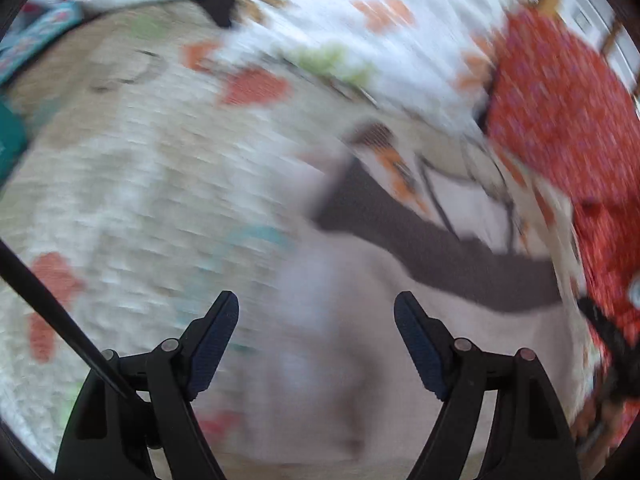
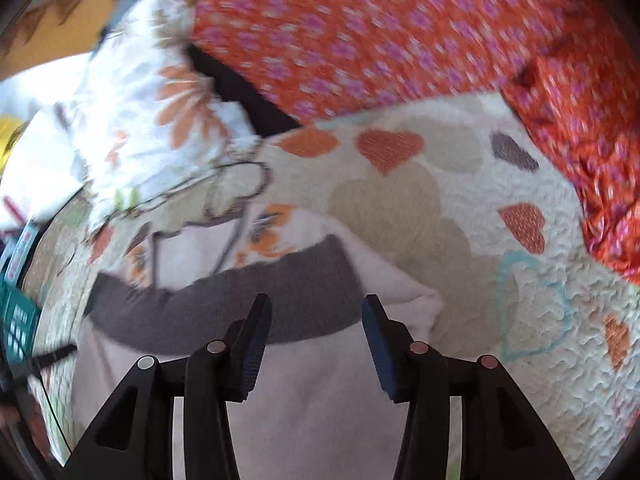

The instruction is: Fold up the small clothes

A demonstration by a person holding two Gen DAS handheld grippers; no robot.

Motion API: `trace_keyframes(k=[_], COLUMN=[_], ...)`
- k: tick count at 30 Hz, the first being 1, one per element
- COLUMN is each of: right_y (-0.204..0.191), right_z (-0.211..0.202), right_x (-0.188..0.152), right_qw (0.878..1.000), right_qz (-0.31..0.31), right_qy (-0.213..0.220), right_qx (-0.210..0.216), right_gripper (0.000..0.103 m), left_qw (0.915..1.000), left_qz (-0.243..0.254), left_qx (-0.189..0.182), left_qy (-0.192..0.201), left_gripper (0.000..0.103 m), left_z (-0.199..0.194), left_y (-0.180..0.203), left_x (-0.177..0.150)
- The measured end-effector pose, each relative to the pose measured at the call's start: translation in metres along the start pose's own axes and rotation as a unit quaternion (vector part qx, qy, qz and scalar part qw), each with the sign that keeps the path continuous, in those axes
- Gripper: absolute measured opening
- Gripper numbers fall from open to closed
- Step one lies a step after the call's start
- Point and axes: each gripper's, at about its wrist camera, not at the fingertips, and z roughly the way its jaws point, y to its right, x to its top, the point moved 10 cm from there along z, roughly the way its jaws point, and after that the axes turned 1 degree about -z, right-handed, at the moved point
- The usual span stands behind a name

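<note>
Left gripper [image 1: 316, 312]: jaws wide apart, nothing between the pads; it hangs above the pale garment, tilted down at it. This view is heavily blurred.

Right gripper [image 2: 316, 314]: jaws partly apart and empty, poised over the grey band, the pads clear of the cloth.

Garment [image 2: 304, 400]: a small pale, pinkish-white piece lying on the quilt directly under both grippers, with a dark grey band [image 2: 224, 300] running across it. A rounded fold or corner bulges just right of the right gripper.

Step in hand: by my reading, both grippers are free and lining up for a fresh grasp. To do it well, pinch only the garment's top layer at an edge or corner, each gripper on its own side, so the quilt beneath is not caught; lift evenly and keep the band straight as the cloth goes over.

Quilt [image 2: 460, 208]: cream, stitched and puckered, printed with orange, tan and grey hearts and one teal outline.

Floral sheet [image 2: 152, 120]: smooth white fabric with orange flowers, rumpled, beyond the garment.

Red cloth [image 2: 380, 40]: orange-red with small pink blossoms, creased, at the far edge.
</note>
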Motion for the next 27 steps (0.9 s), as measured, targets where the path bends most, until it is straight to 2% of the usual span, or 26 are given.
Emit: trace_keyframes(k=[2,4,8,10,14,15,19,22,24,25,26,27], right_y=[-0.025,-0.065,-0.144,-0.188,-0.251,-0.260,-0.303,-0.323,-0.335,-0.340,-0.344,-0.347], right_z=[-0.011,-0.023,-0.033,-0.034,-0.032,-0.030,-0.009,0.013,0.024,0.028,0.033,0.039], right_x=[-0.010,-0.032,-0.086,-0.114,-0.152,-0.157,-0.189,-0.195,-0.192,-0.190,-0.188,-0.184], right_qw=[0.999,0.995,0.979,0.962,0.934,0.928,0.876,0.837,0.820,0.814,0.813,0.816], right_qz=[-0.035,-0.086,-0.188,-0.259,-0.345,-0.362,-0.482,-0.545,-0.568,-0.574,-0.576,-0.570], right_qy=[0.006,0.001,-0.027,-0.031,-0.031,-0.030,-0.011,0.014,0.034,0.042,0.044,0.037], right_qx=[0.015,0.043,0.081,0.084,0.089,0.084,0.026,-0.032,-0.063,-0.073,-0.079,-0.085], right_gripper=[0.053,0.054,0.054,0.054,0.058,0.059,0.059,0.059,0.057,0.055,0.053,0.045], left_qw=[0.9990,0.9960,0.9885,0.9843,0.9768,0.9754,0.9680,0.9632,0.9607,0.9595,0.9589,0.9589], left_qz=[-0.035,-0.085,-0.148,-0.171,-0.203,-0.208,-0.235,-0.250,-0.257,-0.261,-0.263,-0.263], left_qx=[0.016,0.005,-0.011,-0.015,-0.030,-0.032,-0.051,-0.052,-0.052,-0.055,-0.057,-0.058], left_qy=[0.022,0.027,0.031,0.044,0.062,0.065,0.070,0.084,0.091,0.091,0.091,0.089], left_gripper=[0.079,0.079,0.079,0.079,0.079,0.079,0.079,0.079,0.079,0.079,0.079,0.079], left_z=[-0.016,-0.027,-0.046,-0.058,-0.073,-0.076,-0.085,-0.093,-0.097,-0.098,-0.098,-0.097], left_y=[-0.030,-0.061,-0.100,-0.117,-0.139,-0.144,-0.160,-0.170,-0.175,-0.177,-0.177,-0.177], left_x=[0.007,0.010,0.008,0.009,0.009,0.009,0.010,0.014,0.014,0.014,0.014,0.013])
